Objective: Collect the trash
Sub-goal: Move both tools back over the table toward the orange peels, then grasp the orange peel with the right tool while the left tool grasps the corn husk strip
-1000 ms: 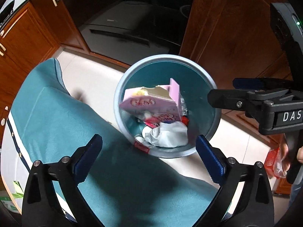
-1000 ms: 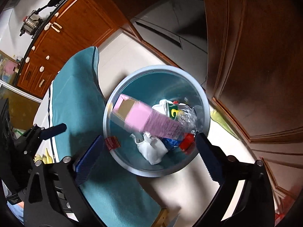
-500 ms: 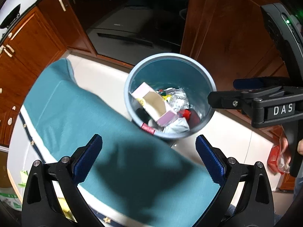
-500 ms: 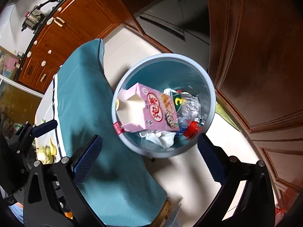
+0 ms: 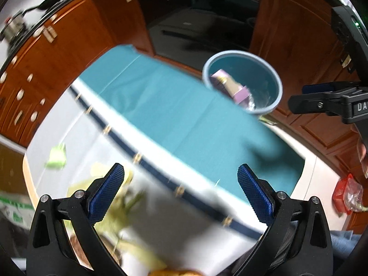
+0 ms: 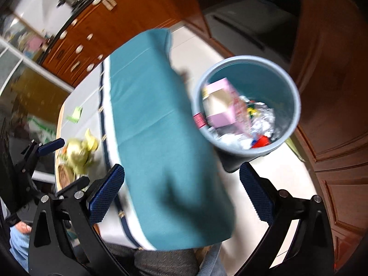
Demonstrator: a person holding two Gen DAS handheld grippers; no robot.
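A blue-grey trash bin stands on the floor past the table's edge. It holds a pink carton and crumpled wrappers. My left gripper is open and empty, over the table. My right gripper is open and empty, above the table edge near the bin; it also shows in the left wrist view. Yellow-green scraps and a small green piece lie on the table.
The table has a white cloth with a teal overhang. Wooden cabinets and a dark appliance stand behind. A red bag lies on the floor at right. The view is blurred.
Both grippers have pulled back from over the bin toward the table. The bin now looks smaller and farther, and the table top with scraps has come into view.
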